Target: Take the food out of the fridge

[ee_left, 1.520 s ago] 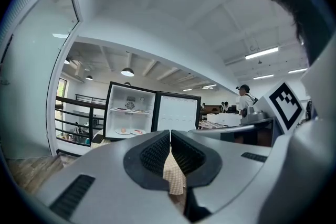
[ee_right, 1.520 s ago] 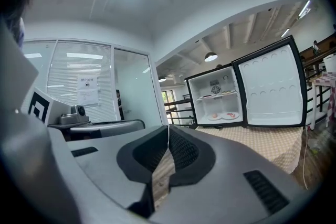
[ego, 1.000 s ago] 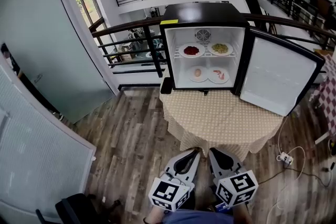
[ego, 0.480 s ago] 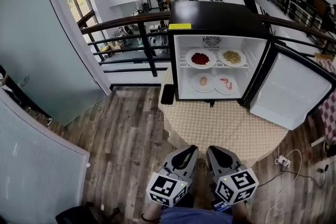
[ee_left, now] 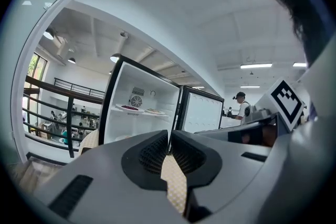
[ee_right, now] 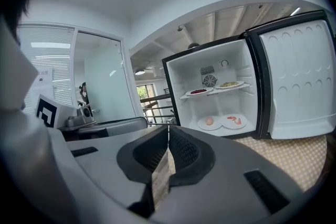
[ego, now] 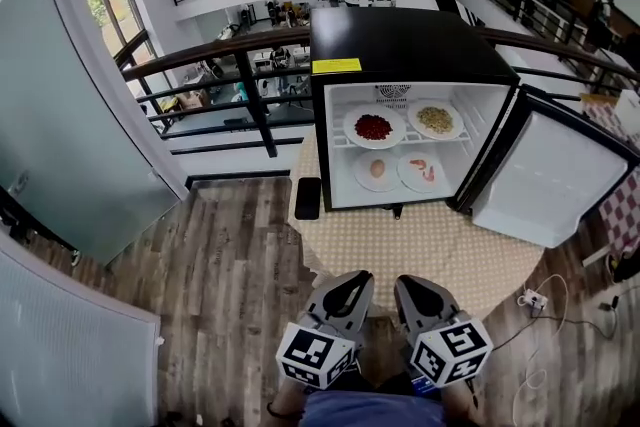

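Note:
A small black fridge stands open on a round table, its door swung to the right. On its upper shelf sit a plate of red food and a plate of yellow food. Below lie a plate with a pale round item and a plate with pink pieces. My left gripper and right gripper hover side by side at the table's near edge, both shut and empty. The right gripper view shows all the plates, such as the red one.
The round table has a beige dotted cloth. A dark phone-like object lies left of the fridge. Wooden floor spreads to the left, a railing runs behind, and a power strip with cables lies at the right.
The fridge and table have drawn closer and lower in the head view as both grippers advanced toward them. Both stay shut.

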